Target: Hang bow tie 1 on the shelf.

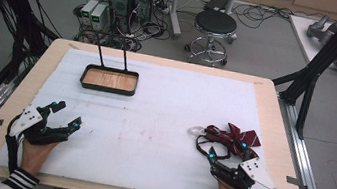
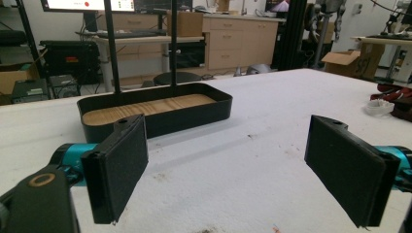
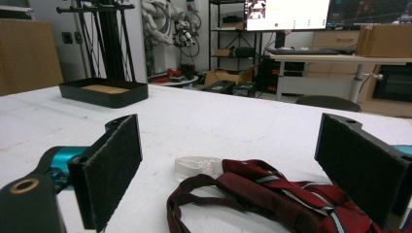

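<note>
Left gripper lower left of the high view, jaws wide apart, nothing between them. Black tray upper left. Dark red striped tie lower right, just ahead of right gripper, jaws spread, gripping nothing.

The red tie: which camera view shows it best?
The right gripper view shows the tie best: it lies close between the open fingers, with its stripes, its strap loop and a white clip plain. The high view shows the whole tie small, ahead of the right gripper. The left gripper view catches an edge.
</note>
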Motion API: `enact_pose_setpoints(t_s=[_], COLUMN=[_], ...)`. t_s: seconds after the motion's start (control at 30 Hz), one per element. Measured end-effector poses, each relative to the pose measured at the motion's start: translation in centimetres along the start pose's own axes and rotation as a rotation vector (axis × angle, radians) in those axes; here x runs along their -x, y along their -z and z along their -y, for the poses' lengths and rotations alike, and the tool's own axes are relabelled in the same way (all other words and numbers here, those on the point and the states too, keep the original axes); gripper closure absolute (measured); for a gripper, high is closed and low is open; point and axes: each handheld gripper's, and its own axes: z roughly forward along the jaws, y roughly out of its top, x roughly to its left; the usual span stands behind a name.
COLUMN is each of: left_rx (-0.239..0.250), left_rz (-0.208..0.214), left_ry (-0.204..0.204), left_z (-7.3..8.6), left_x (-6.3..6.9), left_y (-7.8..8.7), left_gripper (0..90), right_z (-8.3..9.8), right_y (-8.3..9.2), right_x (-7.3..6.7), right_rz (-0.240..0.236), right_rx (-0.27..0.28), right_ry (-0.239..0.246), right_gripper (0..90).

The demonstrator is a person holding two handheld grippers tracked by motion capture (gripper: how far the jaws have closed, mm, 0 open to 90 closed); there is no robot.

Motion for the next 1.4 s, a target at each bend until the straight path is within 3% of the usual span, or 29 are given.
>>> enact_pose_setpoints(t_s=[0.47, 0.83, 1.13, 1.27, 1.4], left_rx=[0.005, 0.008, 0.001, 0.002, 0.004], left_rz=[0.002, 0.005, 0.003, 0.005, 0.006], left_ry=[0.0, 0.005, 0.001, 0.003, 0.001], left_z=[0.0, 0.0, 0.0, 0.0, 0.0], left_x=[0.0, -0.1, 0.0, 0.0, 0.0], left_y=[0.0, 0.1, 0.0, 0.0, 0.0], left_gripper=[16.2, 16.3, 16.4, 16.4, 16.4], right_z=[0.0, -0.2, -2.4, -3.6, -4.9], right_y=[0.0, -0.2, -0.2, -0.1, -0.2], right_x=[0.0, 0.1, 1.0, 1.9, 3.1], right_rz=[0.002, 0.001, -0.003, 0.019, 0.039], right_rx=[0.007, -0.018, -0.06, -0.061, -0.102], right_ry=[0.009, -0.013, 0.002, -0.02, -0.038], right_gripper=[8.9, 8.9, 9.0, 9.0, 9.0])
